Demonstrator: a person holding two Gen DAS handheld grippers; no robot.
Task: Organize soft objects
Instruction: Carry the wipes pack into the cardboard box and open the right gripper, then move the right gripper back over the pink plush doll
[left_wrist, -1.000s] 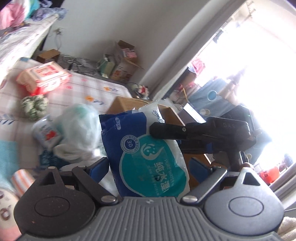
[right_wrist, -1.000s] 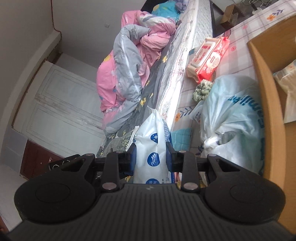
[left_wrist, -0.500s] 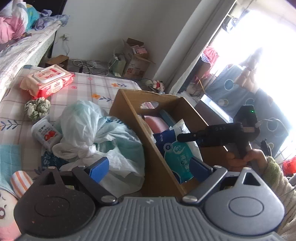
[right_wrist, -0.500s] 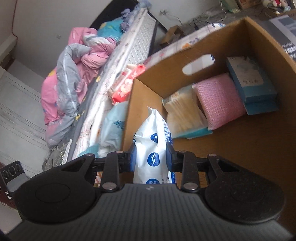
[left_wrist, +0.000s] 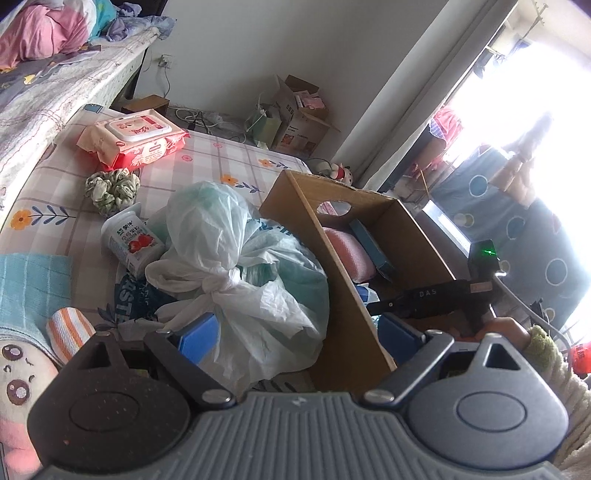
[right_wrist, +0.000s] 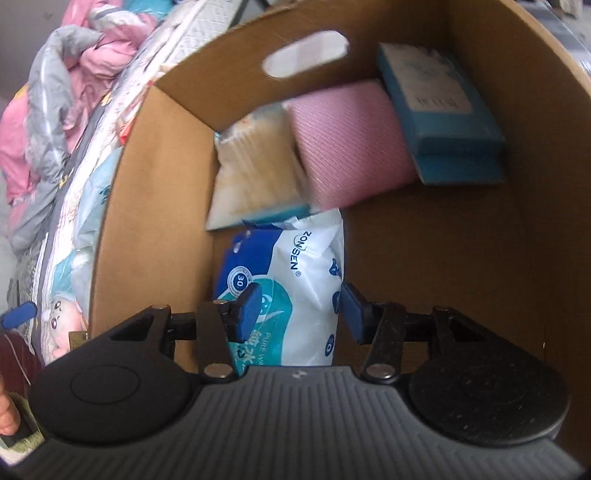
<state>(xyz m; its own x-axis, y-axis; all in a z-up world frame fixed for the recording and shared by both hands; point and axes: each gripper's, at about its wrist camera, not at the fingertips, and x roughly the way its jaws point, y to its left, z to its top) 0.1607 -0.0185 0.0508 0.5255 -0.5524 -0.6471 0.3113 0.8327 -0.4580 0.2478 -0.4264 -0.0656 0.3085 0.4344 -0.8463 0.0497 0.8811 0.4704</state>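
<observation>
Left wrist view angled across bed, right wrist view close inside cardboard box (right_wrist: 155, 206), box shared

1 cardboard box (right_wrist: 155, 177); 4 soft pkgs inside; 1 tied plastic bag (left_wrist: 236, 266); 1 scrunchie (left_wrist: 110, 188).

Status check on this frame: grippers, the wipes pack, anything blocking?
Right gripper opening, blue wipes pack lying in the cardboard box, released. Left gripper open, empty, hovering over the tied plastic bag. Nothing blocking.
</observation>
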